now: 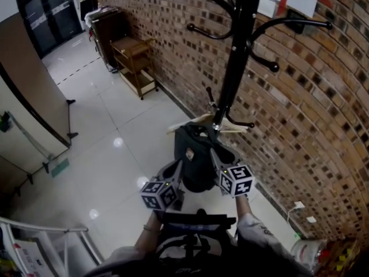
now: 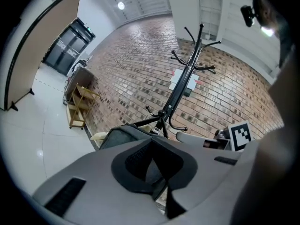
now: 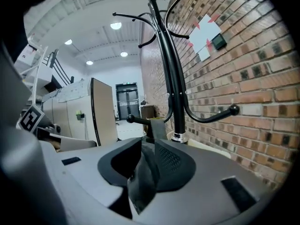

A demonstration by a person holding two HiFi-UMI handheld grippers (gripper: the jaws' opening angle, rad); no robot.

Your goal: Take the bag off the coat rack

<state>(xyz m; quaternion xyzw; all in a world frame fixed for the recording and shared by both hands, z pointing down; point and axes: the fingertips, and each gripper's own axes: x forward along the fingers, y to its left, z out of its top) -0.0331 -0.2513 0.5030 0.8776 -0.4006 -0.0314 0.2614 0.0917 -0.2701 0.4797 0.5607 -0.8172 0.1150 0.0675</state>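
Right gripper jaws stand part-open, with the strap of the bag lying between them, not squeezed. Left gripper jaws are closed at the tips on a fold of the bag's grey fabric. Bag hangs low on the coat rack, strap running up to a lower hook, just ahead of both my grippers, brick wall close behind
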